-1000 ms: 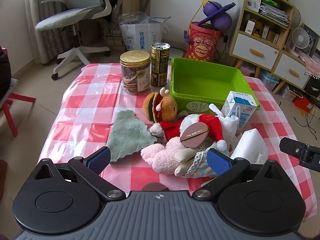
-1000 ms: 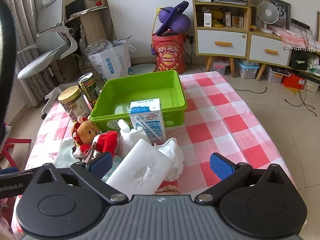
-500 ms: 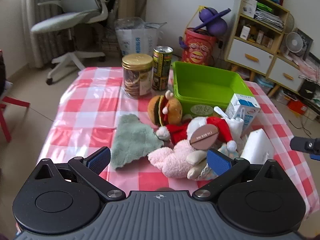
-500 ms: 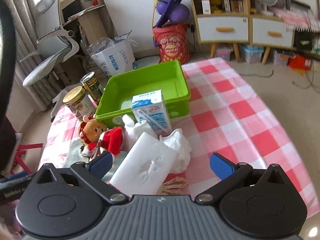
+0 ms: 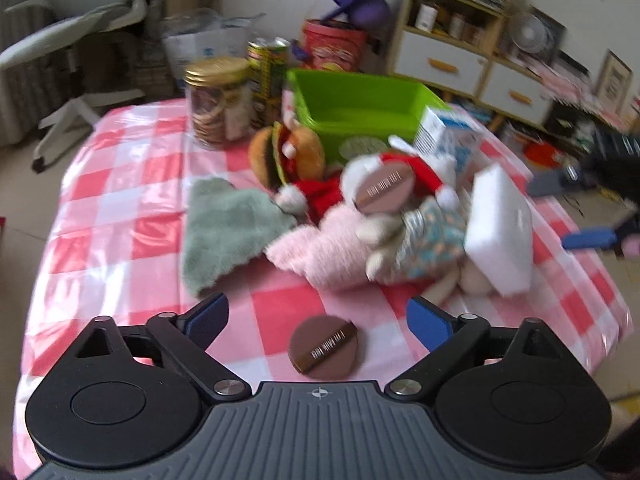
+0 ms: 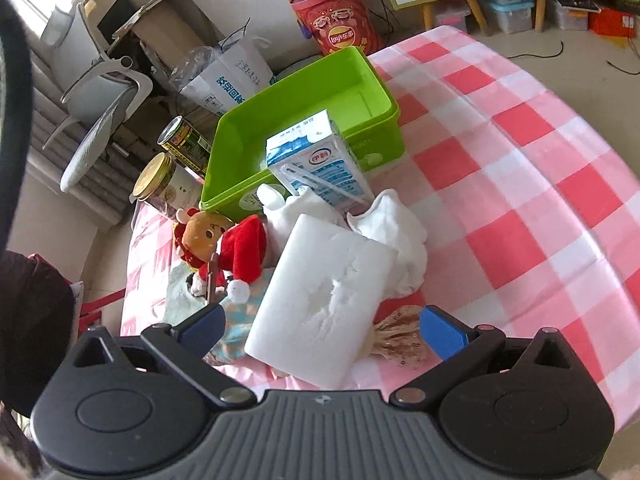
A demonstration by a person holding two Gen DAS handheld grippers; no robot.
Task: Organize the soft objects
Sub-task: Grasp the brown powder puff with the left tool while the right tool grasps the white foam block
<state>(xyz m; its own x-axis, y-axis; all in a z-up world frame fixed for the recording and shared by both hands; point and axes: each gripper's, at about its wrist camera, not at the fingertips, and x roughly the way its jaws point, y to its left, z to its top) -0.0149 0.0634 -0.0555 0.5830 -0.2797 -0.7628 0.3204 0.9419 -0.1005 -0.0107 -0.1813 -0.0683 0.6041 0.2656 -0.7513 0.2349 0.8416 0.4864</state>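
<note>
A pile of soft things lies on the checked tablecloth before the green bin (image 5: 360,100): a hamburger plush (image 5: 286,152), a Santa-hat toy (image 5: 400,176), a pink plush (image 5: 320,252), a green cloth (image 5: 228,228) and a white sponge block (image 5: 500,228). My left gripper (image 5: 318,316) is open and empty, just short of the pile. My right gripper (image 6: 322,330) is open, its jaws either side of the near end of the white sponge block (image 6: 324,300). The bin (image 6: 300,108) holds nothing I can see.
A milk carton (image 6: 316,164) stands against the bin's front, with white cloth (image 6: 396,236) beside it. A cookie jar (image 5: 220,100) and a can (image 5: 268,68) stand left of the bin. Two brown discs (image 5: 324,348) lie near the pile. Chair, shelves and bags surround the table.
Both grippers have moved forward and tilted down toward the table. The pile now looks closer, and the brown disc shows between the left fingers. The right gripper now straddles the sponge's end.
</note>
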